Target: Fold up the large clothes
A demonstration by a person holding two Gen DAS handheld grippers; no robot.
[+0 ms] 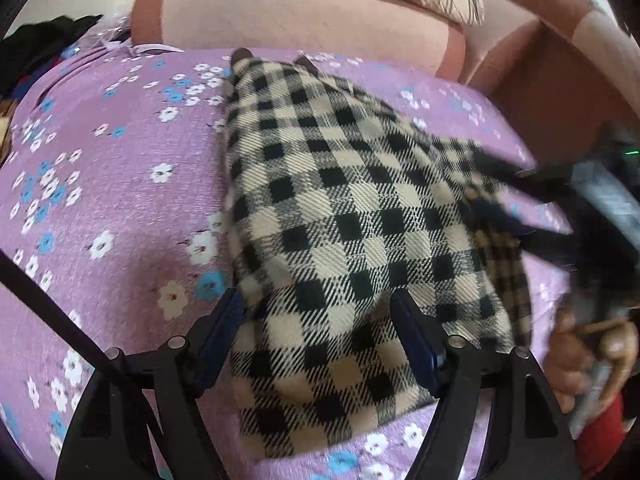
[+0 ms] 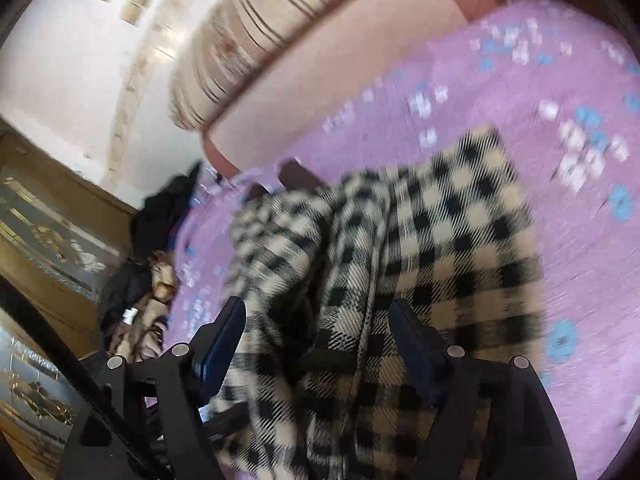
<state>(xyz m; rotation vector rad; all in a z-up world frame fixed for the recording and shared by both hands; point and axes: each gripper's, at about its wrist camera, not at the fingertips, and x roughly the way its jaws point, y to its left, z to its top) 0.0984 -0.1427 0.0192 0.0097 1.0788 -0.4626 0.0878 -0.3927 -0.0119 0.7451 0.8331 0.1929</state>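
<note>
Checked garment (image 1: 344,216) spread on the purple flowered bedcover (image 1: 112,184), partly folded, long axis running away from the left gripper (image 1: 320,320) toward the padded pink headboard (image 1: 304,20). Near hem lying between and just below the left fingers (image 1: 416,336), which stood apart on either side of the cloth without pressing it: released, nothing grasped. Right gripper (image 2: 316,332) likewise spread wide over the garment's bunched side edge (image 2: 304,264), cloth beneath and between the fingers but not pinched; released also. Judged from this: both grippers directly over the garment, the left squarely at its near end, the right at the thicker, doubled side, where the next fold would probably start. Shown only by the left wrist view: the flat, smooth upper layer, the right gripper's dark fingers (image 1: 520,200) blurred at the cloth's right edge, and a hand (image 1: 576,360) behind them. Shown only by the right wrist view: the stacked layers and deep crease of the folded side, and a heap of dark clothes (image 2: 160,216) well beyond its left finger.
</note>
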